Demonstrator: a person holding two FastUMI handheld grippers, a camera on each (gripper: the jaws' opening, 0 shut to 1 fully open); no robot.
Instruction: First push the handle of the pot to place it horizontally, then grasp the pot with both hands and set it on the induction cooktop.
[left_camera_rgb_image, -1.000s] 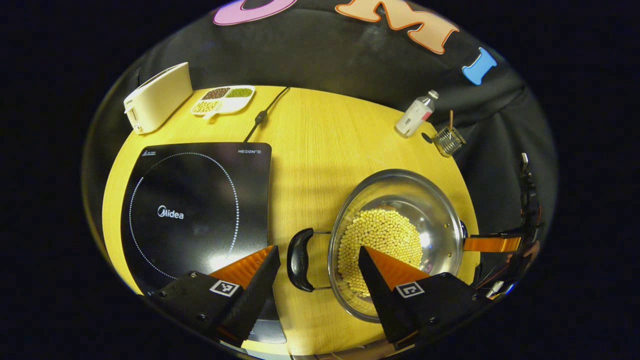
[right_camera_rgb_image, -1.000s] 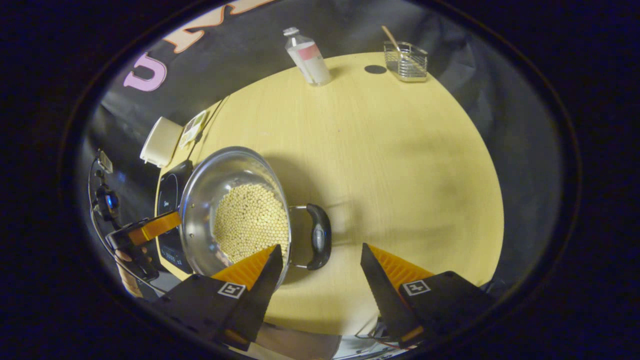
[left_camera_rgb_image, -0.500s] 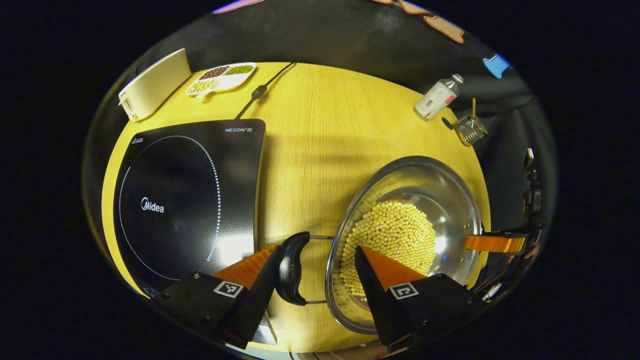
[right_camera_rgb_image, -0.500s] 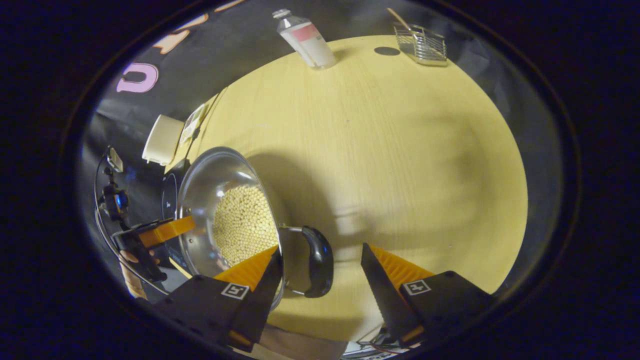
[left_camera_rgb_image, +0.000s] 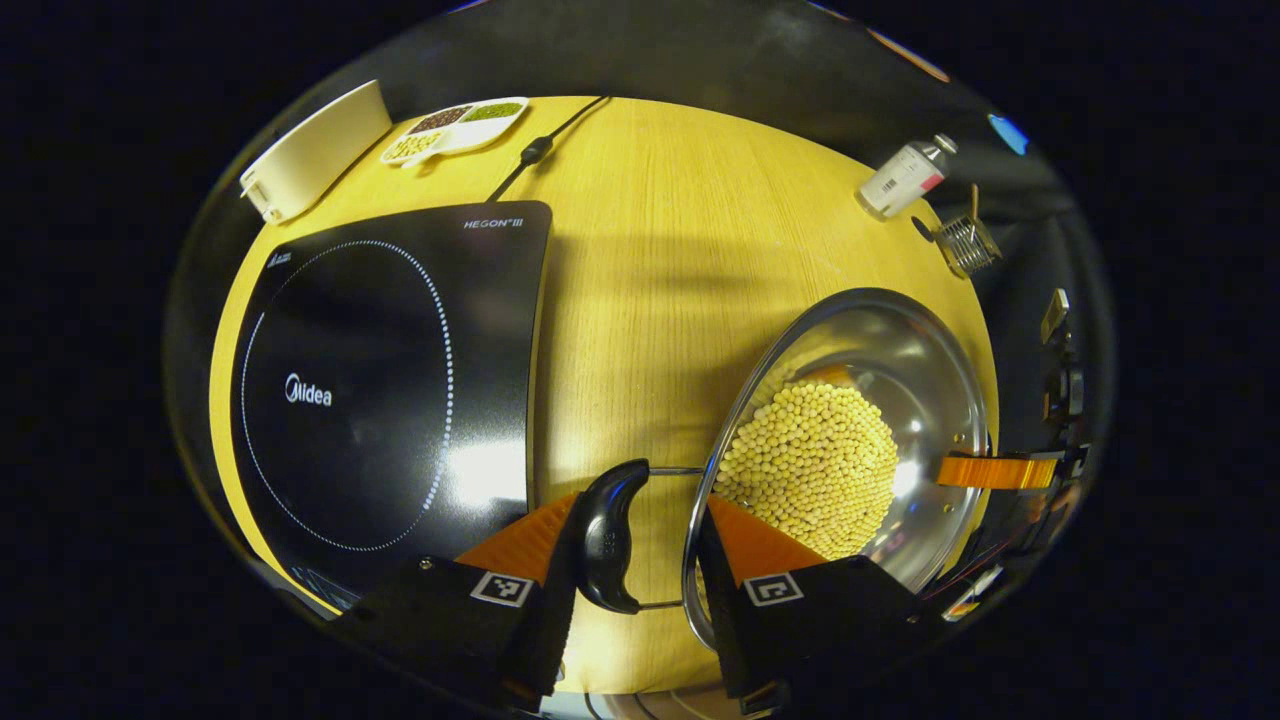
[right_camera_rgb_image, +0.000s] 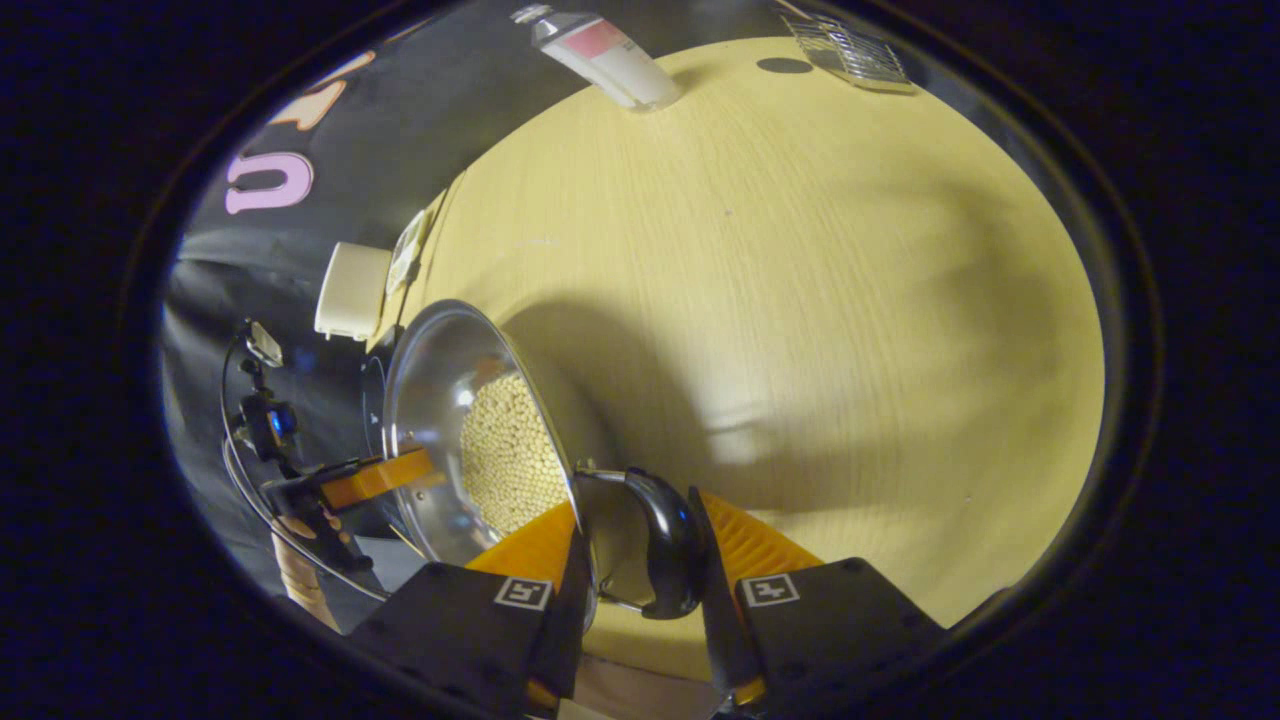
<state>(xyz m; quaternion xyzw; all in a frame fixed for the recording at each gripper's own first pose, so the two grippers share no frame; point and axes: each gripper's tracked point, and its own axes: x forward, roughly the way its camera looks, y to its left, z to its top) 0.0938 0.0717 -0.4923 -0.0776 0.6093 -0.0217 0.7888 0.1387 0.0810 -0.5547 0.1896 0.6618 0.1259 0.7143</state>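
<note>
Each gripper's fingers straddle a black handle of the pot (left_camera_rgb_image: 850, 420). The left gripper (left_camera_rgb_image: 640, 560) is half-closed, one finger touching its handle (left_camera_rgb_image: 605, 535); the right gripper (right_camera_rgb_image: 640, 570) looks clenched on its handle (right_camera_rgb_image: 668, 545).

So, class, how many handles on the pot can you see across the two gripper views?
2. One handle sits between the left gripper fingers, on the cooktop side. The other handle sits between the right gripper fingers, on the pot far side.

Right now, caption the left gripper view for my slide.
Left gripper closing around the handle of the bean-filled pot, induction cooktop alongside.
</note>
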